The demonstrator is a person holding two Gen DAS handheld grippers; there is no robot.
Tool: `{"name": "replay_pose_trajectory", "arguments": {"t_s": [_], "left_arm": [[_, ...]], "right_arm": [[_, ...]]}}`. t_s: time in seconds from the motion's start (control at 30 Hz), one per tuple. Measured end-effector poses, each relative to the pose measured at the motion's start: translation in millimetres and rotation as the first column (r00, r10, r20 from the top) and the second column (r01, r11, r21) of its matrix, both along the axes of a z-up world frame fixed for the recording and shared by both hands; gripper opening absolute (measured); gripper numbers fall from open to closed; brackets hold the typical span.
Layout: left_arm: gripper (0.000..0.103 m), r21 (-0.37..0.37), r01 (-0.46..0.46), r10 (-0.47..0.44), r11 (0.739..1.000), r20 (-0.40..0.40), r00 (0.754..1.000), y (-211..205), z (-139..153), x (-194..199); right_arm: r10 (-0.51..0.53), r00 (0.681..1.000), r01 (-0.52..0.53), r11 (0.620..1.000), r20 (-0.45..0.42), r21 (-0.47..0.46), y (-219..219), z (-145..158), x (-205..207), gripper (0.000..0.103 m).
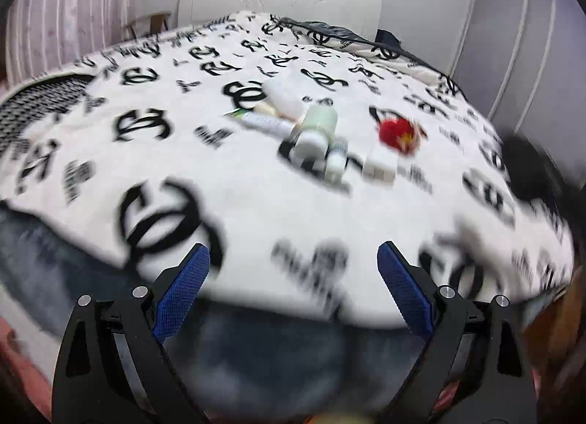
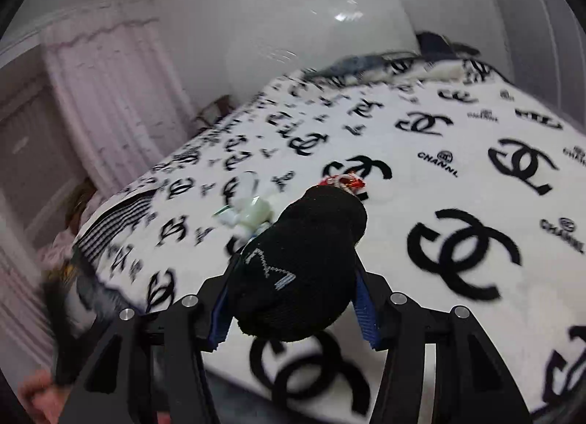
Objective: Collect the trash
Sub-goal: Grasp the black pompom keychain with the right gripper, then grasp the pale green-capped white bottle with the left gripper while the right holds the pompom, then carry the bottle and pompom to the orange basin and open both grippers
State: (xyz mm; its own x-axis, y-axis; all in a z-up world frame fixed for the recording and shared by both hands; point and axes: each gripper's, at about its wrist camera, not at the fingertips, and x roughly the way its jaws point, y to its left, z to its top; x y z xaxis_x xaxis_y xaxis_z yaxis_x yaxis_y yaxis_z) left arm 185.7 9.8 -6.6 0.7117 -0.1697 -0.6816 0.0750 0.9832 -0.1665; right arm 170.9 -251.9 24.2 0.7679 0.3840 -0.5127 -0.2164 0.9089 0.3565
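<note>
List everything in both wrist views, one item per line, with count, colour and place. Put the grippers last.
blanket: one, white with black logo print, covering the bed
small containers: a cluster, white and pale green, mid-blanket; blur hides the exact count
red item: one, red with some yellow, on the blanket right of the cluster
white block: one, white, on the blanket just nearer than the red item
headboard: one, glossy white, at the bed's far end
curtain: one, pale pink, on the left side of the room
black sock: one, black with grey stitching, between the right gripper's fingers
left gripper: one, black with blue pads, open, above the blanket's near edge
right gripper: one, black with blue pads, shut on the sock
</note>
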Motion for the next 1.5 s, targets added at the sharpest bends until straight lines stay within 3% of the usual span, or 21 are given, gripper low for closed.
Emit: {"name": "replay_pose_trajectory", "arguments": {"t_s": [0.1,0.3,0.4,0.57,0.63,0.73,0.97,1.13,1.33,1.5], "left_arm": [[0.09,-0.049,0.001,-0.002,0.999,-0.025,1.0,-11,3,48],[0.09,-0.063,-0.063,0.055,0.996,-0.112,0.992,-30,-8,140],[0.089,-0.055,-0.098,0.088,0.994,-0.16,0.983,-33,-17,165],[0.075,-0.001,-0.105,0.102,0.994,-0.23,0.968,-45,-33,190],[0.056,-0.006,-0.108,0.103,0.994,-0.239,0.965,-43,-35,194],[0.048,-0.017,-0.103,0.095,0.995,-0.25,0.963,-40,-36,194],[0.046,-0.035,-0.057,0.048,0.998,-0.211,0.976,-35,-11,171],[0.045,-0.082,-0.008,-0.004,0.997,-0.143,0.99,-27,20,129],[0.045,-0.126,0.115,-0.122,0.985,-0.044,0.992,-22,55,45],[0.045,-0.135,0.261,-0.268,0.956,-0.039,0.963,-30,46,-39]], "right_arm": [[0.043,0.998,-0.042,0.999,0.041,-0.013,-5,-1,-30,0.055],[0.117,0.992,-0.114,0.991,0.05,-0.063,-15,-12,-61,0.055],[0.123,0.991,-0.12,0.991,0.06,-0.058,-27,-11,-67,0.055],[0.095,0.993,-0.094,0.995,0.075,-0.018,-45,-11,-66,0.055],[0.086,0.994,-0.085,0.996,0.074,-0.011,-49,-13,-65,0.055],[0.071,0.995,-0.07,0.997,0.073,-0.011,-53,-17,-68,0.055],[0.046,0.995,-0.048,0.999,0.088,0.013,-59,-13,-79,0.055],[0.042,0.994,-0.043,0.999,0.101,0.015,-55,-6,-91,0.055],[0.059,0.992,-0.058,0.998,0.109,-0.011,-44,0,-120,0.055],[0.091,0.992,-0.087,0.995,0.087,-0.049,-32,-9,-148,0.055]]}}
